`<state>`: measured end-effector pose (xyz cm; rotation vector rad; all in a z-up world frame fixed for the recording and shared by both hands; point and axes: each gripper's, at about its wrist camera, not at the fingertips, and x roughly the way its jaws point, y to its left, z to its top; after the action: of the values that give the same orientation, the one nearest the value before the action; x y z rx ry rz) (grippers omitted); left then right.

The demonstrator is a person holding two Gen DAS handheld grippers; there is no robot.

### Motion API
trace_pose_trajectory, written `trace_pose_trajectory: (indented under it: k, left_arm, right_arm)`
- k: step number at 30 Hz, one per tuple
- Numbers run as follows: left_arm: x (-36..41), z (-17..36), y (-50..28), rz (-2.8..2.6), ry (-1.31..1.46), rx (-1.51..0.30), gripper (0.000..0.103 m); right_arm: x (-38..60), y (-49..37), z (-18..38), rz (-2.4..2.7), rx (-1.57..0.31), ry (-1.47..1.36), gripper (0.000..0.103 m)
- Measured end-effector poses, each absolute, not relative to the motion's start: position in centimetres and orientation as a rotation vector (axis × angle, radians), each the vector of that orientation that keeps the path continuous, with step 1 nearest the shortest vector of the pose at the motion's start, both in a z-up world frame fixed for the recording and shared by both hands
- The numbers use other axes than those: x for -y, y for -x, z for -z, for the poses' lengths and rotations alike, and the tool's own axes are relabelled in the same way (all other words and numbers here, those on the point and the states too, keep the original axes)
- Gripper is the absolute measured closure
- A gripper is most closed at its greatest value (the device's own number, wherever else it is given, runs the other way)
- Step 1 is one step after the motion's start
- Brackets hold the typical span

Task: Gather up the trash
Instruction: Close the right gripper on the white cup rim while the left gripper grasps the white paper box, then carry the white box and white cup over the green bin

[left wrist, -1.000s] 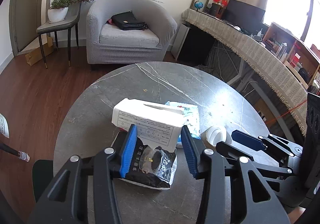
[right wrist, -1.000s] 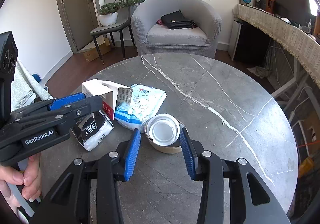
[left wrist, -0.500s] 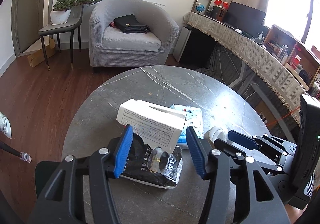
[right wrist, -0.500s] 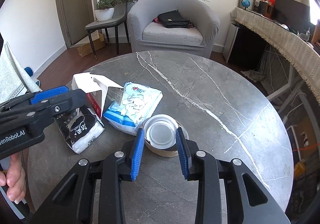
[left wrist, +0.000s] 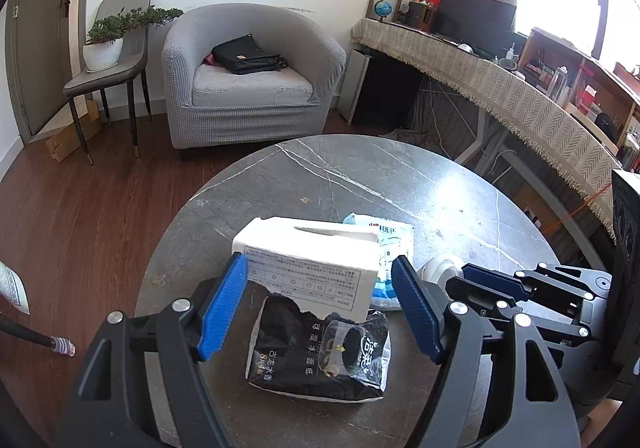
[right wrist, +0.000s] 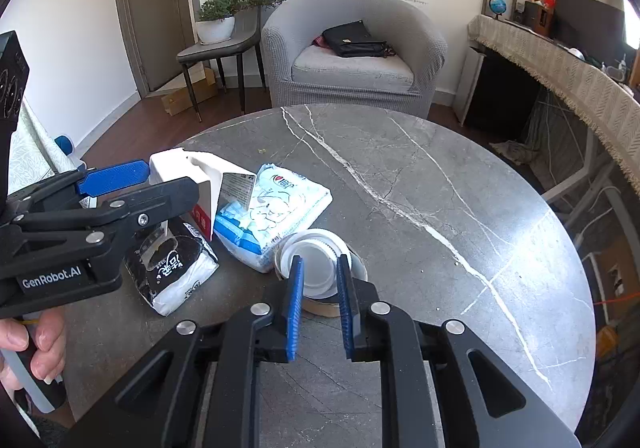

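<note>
sitting low in the middle of the right wrist picture, the right gripper (right wrist: 319, 302) has its blue fingers pinched on the white cup (right wrist: 312, 268) on the grey table (right wrist: 420, 184). the left gripper (left wrist: 320, 308) is wide open, holding nothing, over the white box (left wrist: 308, 264) and black bag (left wrist: 320, 352).

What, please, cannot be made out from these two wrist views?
- Right wrist view: whether the right tongs actually grip the white lid; their own fingers cover the contact.
- Right wrist view: the tape roll under that lid, mostly covered.
- Left wrist view: the top of the black packet, under the white box.
- Left wrist view: the box's print, too small to read.
</note>
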<state>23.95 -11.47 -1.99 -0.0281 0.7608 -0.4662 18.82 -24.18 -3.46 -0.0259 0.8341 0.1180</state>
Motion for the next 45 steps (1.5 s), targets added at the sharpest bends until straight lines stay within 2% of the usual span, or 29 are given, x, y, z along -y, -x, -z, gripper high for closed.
trace_pose_trajectory:
  k: [6, 7, 8, 10, 13, 14, 21, 23, 25, 30, 45]
  left_arm:
    - [11.4, 2.4, -24.5, 0.478, 0.031, -0.768, 0.028]
    - [11.3, 2.5, -24.6, 0.474, 0.028, -0.771, 0.032]
    - [11.2, 2.6, -24.8, 0.468, 0.027, -0.777, 0.041]
    - [11.0, 2.9, -25.1, 0.458, 0.036, -0.792, 0.049]
    - [11.0, 3.0, -25.1, 0.459, 0.042, -0.796, 0.052]
    - [11.0, 3.0, -25.1, 0.457, 0.038, -0.794, 0.060]
    - [10.7, 2.8, -24.9, 0.438, 0.047, -0.787, 0.080]
    - [10.5, 2.5, -24.8, 0.440, 0.059, -0.780, 0.092]
    - [10.5, 2.3, -24.6, 0.441, 0.062, -0.775, 0.099]
    - [10.2, 2.2, -24.6, 0.435, 0.071, -0.782, 0.102]
    - [6.5, -1.0, -22.4, 0.370, 0.113, -0.715, 0.102]
  right_arm:
    - [24.2, -18.8, 3.4, -0.127, -0.833, 0.009, 0.095]
    - [24.2, -18.7, 3.3, -0.129, -0.833, 0.012, 0.096]
    - [24.2, -18.7, 3.4, -0.130, -0.833, 0.014, 0.097]
    - [24.2, -18.7, 3.4, -0.128, -0.832, 0.016, 0.099]
    - [24.3, -18.6, 3.4, -0.124, -0.829, 0.018, 0.101]
    - [24.3, -18.5, 3.4, -0.124, -0.828, 0.019, 0.101]
    - [24.0, -18.1, 2.7, -0.127, -0.802, 0.033, 0.102]
    - [23.8, -18.0, 2.5, -0.130, -0.796, 0.038, 0.102]
    - [23.7, -17.8, 2.3, -0.130, -0.790, 0.042, 0.102]
    - [23.8, -17.4, 1.6, -0.130, -0.773, 0.041, 0.102]
    - [22.0, -16.7, -0.4, -0.171, -0.739, 0.043, 0.102]
